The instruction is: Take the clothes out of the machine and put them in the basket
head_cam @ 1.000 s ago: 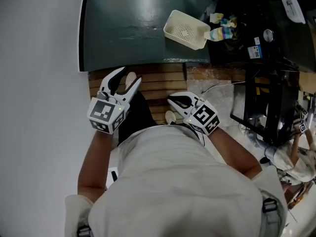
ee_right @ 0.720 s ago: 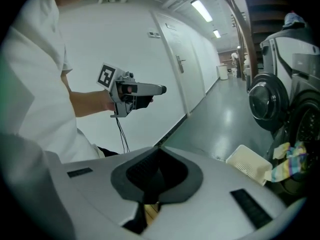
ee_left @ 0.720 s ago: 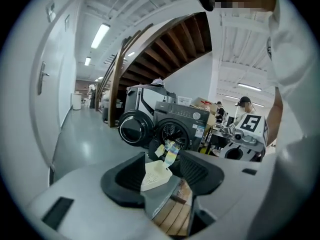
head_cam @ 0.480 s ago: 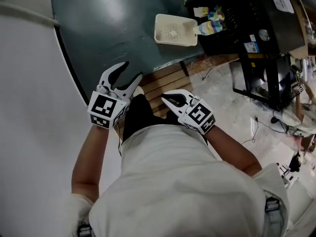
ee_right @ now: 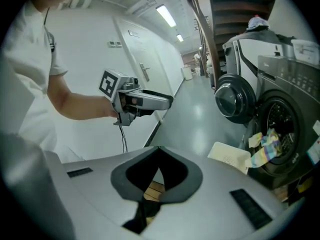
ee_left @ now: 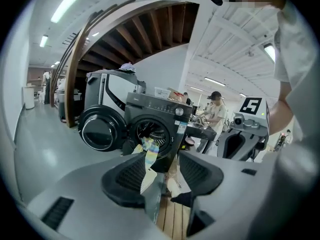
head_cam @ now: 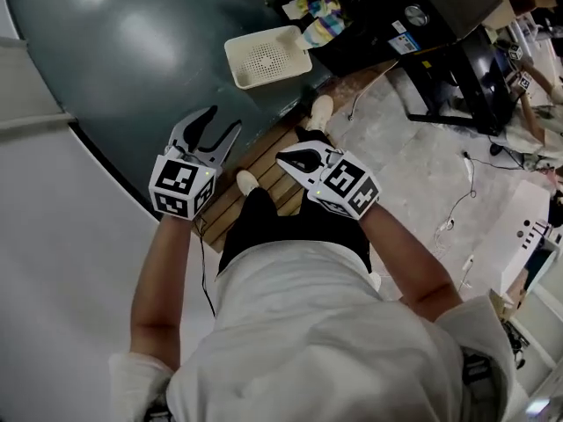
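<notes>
Head view: the left gripper (head_cam: 223, 121), jaws apart and empty, pointed at the clothes (head_cam: 321, 11) hanging from the open drum of the machine (head_cam: 387, 20), straight ahead of it and beyond the basket (head_cam: 266, 57). The right gripper (head_cam: 286, 157), jaws closed on nothing, had the clothes ahead and to its right. Neither gripper was plainly nearer.

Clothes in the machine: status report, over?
Left hand-held gripper open, empty; right hand-held gripper shut, empty. Clothes hang from the open machine, untouched. Basket beside them, empty. No obstruction seen.
</notes>
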{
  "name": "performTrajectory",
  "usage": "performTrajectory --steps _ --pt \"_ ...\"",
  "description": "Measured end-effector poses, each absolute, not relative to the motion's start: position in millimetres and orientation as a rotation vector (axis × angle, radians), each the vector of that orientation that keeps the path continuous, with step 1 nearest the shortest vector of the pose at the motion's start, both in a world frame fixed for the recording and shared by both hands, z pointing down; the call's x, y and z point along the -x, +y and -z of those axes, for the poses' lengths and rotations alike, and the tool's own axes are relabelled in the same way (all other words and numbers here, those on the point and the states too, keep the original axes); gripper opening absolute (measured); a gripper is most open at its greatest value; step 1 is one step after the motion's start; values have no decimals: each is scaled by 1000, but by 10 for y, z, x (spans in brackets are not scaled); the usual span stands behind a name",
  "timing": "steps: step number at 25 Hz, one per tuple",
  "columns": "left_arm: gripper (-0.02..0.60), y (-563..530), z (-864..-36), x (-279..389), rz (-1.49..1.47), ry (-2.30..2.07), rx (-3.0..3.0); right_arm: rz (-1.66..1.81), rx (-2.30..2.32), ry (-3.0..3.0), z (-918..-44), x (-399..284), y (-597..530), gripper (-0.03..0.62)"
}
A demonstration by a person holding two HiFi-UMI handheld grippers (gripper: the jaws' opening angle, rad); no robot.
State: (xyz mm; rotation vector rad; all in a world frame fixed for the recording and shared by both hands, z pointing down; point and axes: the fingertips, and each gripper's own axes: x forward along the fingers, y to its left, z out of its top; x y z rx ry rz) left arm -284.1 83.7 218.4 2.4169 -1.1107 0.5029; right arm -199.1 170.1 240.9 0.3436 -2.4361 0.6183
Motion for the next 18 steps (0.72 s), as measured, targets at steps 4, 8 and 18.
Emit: performTrajectory --steps 4,8,18 --pt "218 361 -2405 2436 -545 -1059 -2425 -688 -387 -2389 -2691 1732 1229 3" --pt "238 -126 -2685 1979 -572 -1000 -2423 -729 -361 -2352 -3031 1547 899 3" --pt "273 -1289 -3636 954 -666 -863 -2474 -798 -213 -2238 -3944 1116 319 3"
